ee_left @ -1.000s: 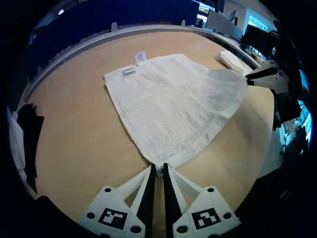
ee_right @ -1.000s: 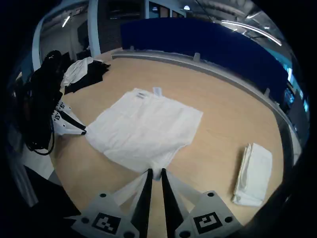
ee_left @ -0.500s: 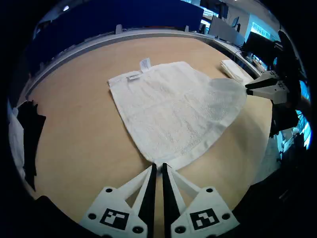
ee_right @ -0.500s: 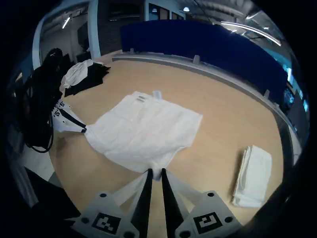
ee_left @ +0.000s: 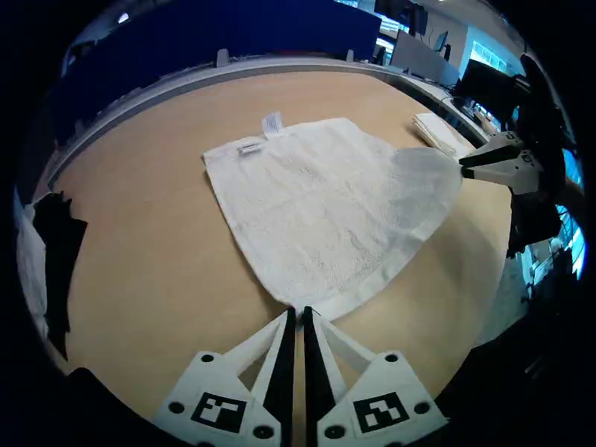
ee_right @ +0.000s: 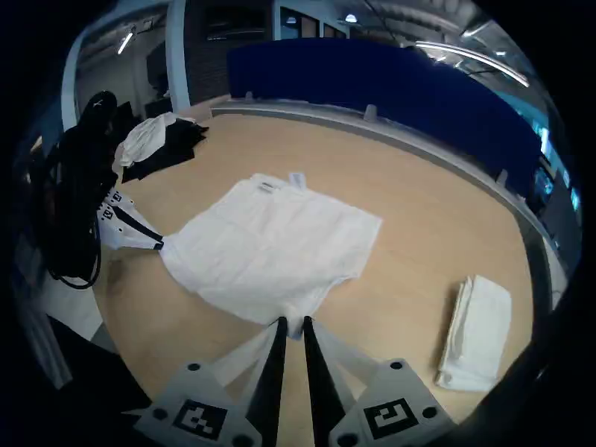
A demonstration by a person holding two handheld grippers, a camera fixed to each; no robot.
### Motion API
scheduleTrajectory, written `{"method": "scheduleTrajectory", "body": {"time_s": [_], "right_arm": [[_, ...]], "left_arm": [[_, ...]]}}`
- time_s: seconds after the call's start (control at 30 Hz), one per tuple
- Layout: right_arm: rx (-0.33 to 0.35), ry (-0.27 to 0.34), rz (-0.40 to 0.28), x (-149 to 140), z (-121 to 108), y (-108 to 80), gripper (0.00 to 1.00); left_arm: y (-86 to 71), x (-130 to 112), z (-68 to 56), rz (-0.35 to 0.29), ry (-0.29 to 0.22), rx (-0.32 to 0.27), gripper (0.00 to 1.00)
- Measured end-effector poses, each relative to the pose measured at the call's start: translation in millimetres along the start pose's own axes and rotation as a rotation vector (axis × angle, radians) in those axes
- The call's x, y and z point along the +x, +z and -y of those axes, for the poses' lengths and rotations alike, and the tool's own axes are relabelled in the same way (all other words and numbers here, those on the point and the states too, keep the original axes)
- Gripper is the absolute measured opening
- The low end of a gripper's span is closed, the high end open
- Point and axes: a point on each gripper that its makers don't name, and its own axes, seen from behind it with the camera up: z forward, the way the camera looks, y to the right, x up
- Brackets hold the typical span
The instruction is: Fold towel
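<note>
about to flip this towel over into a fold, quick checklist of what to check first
1. left gripper shut on its towel corner: ok
2. right gripper shut on the other near corner: ok
3. far edge with the tag lying flat on the table: ok
4. folded towel lying apart from the fold path: ok
5. edge between the two grippers pulled straight: cannot tell, the fisheye bends it
</note>
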Motion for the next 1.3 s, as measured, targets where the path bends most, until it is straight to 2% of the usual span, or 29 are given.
{"method": "scheduleTrajectory", "body": {"time_s": [0.37, 0.87, 1.1, 1.3], "right_arm": [[0.003, 0.003, -0.014, 11.7, 0.0, -5.7, 0.17], [0.005, 0.0, -0.038, 34.1, -1.6, -32.9, 0.17], [0.007, 0.011, -0.039, 36.6, -1.3, -40.8, 0.17], [0.002, 0.017, -0.036, 35.6, -3.8, -39.5, 0.17]], "left_arm": [[-20.7, 14.7, 5.2, -0.009, -0.035, 0.0, 0.08], [-61.1, 56.0, 3.7, -0.057, -0.05, -0.014, 0.08], [-71.2, 61.0, 2.0, -0.061, -0.059, -0.022, 0.08], [-71.8, 60.9, 0.4, -0.065, -0.084, -0.028, 0.08]]}}
